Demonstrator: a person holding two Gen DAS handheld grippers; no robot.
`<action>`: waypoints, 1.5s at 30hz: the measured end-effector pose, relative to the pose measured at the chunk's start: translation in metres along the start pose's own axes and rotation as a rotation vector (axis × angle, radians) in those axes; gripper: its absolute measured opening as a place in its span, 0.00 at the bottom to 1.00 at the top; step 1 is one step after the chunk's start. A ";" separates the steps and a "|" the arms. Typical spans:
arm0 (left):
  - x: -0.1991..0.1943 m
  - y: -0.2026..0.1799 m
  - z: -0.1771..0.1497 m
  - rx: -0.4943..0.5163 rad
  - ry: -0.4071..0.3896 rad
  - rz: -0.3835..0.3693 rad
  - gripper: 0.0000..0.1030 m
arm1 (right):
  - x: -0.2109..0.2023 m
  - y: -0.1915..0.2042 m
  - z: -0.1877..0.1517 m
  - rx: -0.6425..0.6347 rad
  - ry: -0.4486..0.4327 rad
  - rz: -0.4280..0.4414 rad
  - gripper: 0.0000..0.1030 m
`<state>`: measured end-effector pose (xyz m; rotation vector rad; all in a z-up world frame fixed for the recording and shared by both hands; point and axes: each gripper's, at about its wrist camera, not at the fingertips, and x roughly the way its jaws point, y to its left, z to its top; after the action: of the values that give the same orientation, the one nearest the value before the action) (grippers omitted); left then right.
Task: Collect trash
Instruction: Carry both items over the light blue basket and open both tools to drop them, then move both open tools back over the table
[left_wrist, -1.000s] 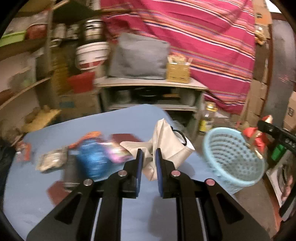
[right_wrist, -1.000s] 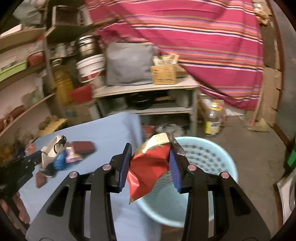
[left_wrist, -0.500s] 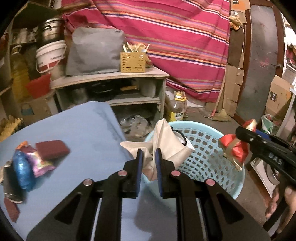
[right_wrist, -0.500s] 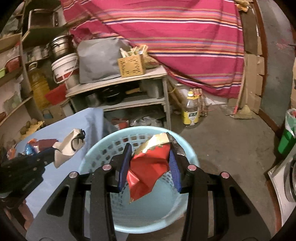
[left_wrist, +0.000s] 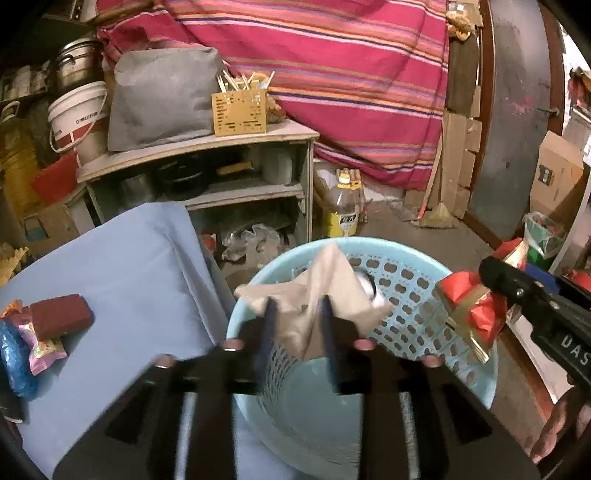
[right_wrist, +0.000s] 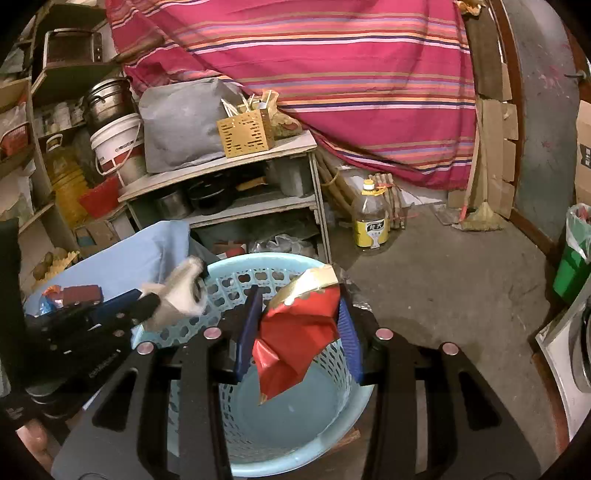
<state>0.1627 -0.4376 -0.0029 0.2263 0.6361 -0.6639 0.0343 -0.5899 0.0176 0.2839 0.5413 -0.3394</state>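
Over the light blue perforated basket (left_wrist: 406, 251) hangs a crumpled beige wrapper (left_wrist: 332, 280), between the jaws of my left gripper (left_wrist: 295, 306). Those jaws are opening and blurred, and the pads look clear of the wrapper. My right gripper (right_wrist: 297, 295) is shut on a red and gold wrapper (right_wrist: 295, 332) above the basket (right_wrist: 258, 258). In the right wrist view the left gripper (right_wrist: 147, 299) comes in from the left with the beige wrapper (right_wrist: 181, 291) at the rim. A brown packet (left_wrist: 61, 315) and a blue packet (left_wrist: 14, 362) lie on the blue table (left_wrist: 129, 258).
The basket stands on the floor just off the table's right edge. Behind it is a grey shelf unit (left_wrist: 240, 192) with pots, and an oil bottle (left_wrist: 341, 210) on the floor. A green bin (right_wrist: 574, 266) stands at the far right.
Both grippers moved from the table side to over the basket. The left jaws, shut on the beige wrapper before, now stand wider apart. The right gripper keeps its hold on the red wrapper.
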 end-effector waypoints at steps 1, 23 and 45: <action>0.000 0.000 -0.001 0.002 0.003 0.004 0.49 | 0.001 0.001 0.000 0.000 0.003 -0.002 0.39; -0.112 0.138 -0.033 -0.151 -0.075 0.185 0.85 | 0.005 0.048 0.004 -0.025 -0.007 -0.029 0.92; -0.227 0.365 -0.161 -0.323 -0.088 0.501 0.93 | 0.005 0.275 -0.037 -0.192 -0.011 0.101 0.96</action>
<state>0.1803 0.0208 0.0092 0.0488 0.5631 -0.0846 0.1276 -0.3291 0.0325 0.1225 0.5423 -0.1896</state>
